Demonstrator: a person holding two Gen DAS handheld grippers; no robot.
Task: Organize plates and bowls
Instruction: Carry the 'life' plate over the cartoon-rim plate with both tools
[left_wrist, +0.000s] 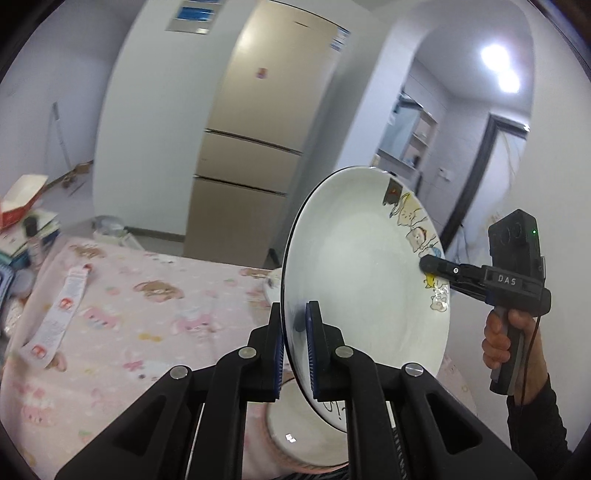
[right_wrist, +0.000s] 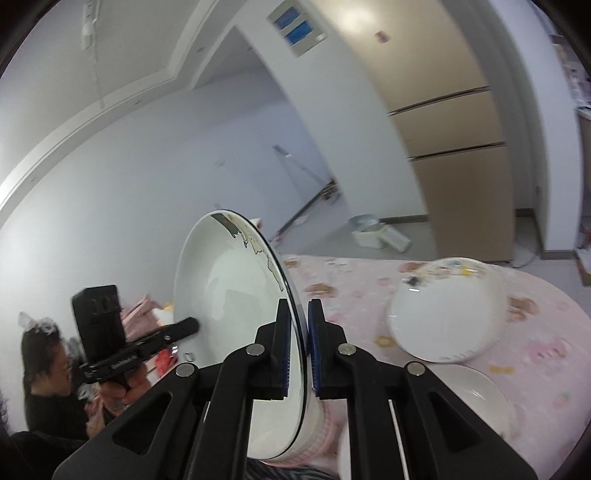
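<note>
Both hand-held grippers — left (left_wrist: 295, 354), right (right_wrist: 298, 354) — clamp one glossy round plate (left_wrist: 362, 266).

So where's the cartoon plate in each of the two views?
Left wrist view: the cartoon plate stands on edge right of centre, clamped by the left hand-held gripper.
Right wrist view: the plate is left of centre, rim in the right hand-held gripper.
Shared landmark: the beige fridge.

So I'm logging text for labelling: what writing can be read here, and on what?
"DAS": on the right hand-held gripper.
Black marks on the plate near its lower rim: cut off, unreadable.
Paper strip on the tablecloth: blurred.
Fridge stickers: too small.
</note>
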